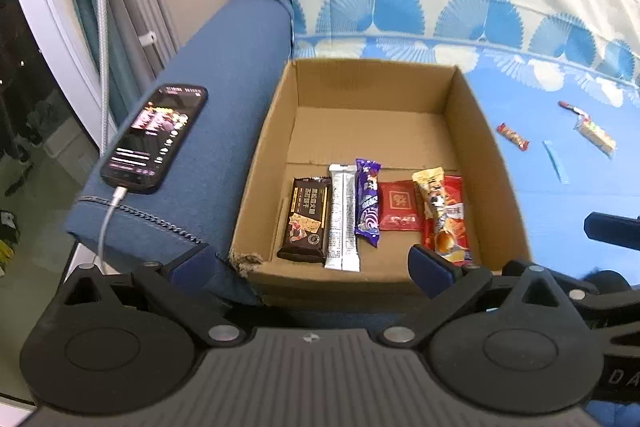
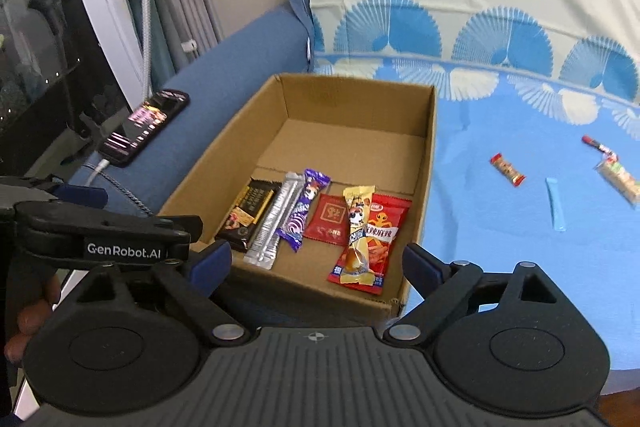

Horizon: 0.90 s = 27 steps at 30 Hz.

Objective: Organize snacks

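Observation:
An open cardboard box (image 1: 264,147) (image 2: 428,163) sits on the blue sofa cover. Inside, in a row at the near side, lie a dark chocolate bar (image 1: 306,219) (image 2: 248,211), a silver stick pack (image 1: 342,223) (image 2: 276,223), a purple wrapper (image 1: 368,203) (image 2: 304,207), a small red packet (image 1: 400,207) (image 2: 328,221) and a yellow snack (image 1: 434,199) (image 2: 358,223) lying on a larger red packet (image 1: 456,223) (image 2: 386,227). My left gripper (image 1: 312,263) is open and empty at the box's near edge. My right gripper (image 2: 316,261) is open and empty beside it.
Loose snacks lie on the cover right of the box: a red bar (image 1: 513,136) (image 2: 508,169), a light blue stick (image 1: 555,161) (image 2: 556,203), a beige bar (image 1: 596,133) (image 2: 618,179) and a small red stick (image 1: 572,108) (image 2: 598,145). A charging phone (image 1: 156,137) (image 2: 146,127) rests on the sofa arm.

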Each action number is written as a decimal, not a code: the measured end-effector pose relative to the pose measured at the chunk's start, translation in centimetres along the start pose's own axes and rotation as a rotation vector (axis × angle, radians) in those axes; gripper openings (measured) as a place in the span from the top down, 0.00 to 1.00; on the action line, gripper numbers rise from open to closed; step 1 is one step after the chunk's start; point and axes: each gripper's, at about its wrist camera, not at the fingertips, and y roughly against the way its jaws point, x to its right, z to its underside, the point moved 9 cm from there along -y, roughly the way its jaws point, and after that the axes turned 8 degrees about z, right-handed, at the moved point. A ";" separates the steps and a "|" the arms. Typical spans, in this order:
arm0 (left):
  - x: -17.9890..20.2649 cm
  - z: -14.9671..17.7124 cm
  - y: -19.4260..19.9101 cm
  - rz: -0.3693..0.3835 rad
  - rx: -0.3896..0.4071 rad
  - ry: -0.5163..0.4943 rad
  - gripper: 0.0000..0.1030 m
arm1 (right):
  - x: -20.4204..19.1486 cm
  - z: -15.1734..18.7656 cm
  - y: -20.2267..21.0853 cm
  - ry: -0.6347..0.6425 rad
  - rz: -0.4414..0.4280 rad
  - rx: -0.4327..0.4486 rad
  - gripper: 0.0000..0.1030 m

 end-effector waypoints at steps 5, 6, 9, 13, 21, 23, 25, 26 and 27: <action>0.8 0.7 3.0 -0.006 0.055 -0.003 0.00 | 0.2 0.3 3.2 0.008 0.008 0.063 0.08; 0.9 0.9 3.5 -0.006 0.063 -0.002 0.00 | 0.2 0.4 3.9 0.009 0.010 0.075 0.08; 1.3 1.4 5.0 -0.003 0.081 0.007 0.00 | 0.2 0.6 5.4 0.007 0.009 0.107 0.08; 1.4 2.0 6.5 -0.005 0.105 0.010 0.00 | 0.1 0.8 7.3 0.013 0.006 0.146 0.07; 1.5 2.4 8.7 -0.012 0.149 0.008 0.00 | -0.4 1.1 9.4 0.028 0.002 0.193 0.06; 1.5 2.4 9.0 -0.012 0.156 0.007 0.00 | -0.4 1.1 9.8 0.029 0.002 0.202 0.06; 1.5 2.5 9.2 -0.011 0.159 0.008 0.00 | -0.5 1.2 10.1 0.030 0.003 0.206 0.06; 1.5 2.4 9.2 -0.012 0.162 0.007 0.00 | -0.5 1.2 10.1 0.032 0.004 0.207 0.06; 1.5 2.4 9.3 -0.013 0.165 0.007 0.00 | -0.6 1.2 10.2 0.033 0.005 0.210 0.06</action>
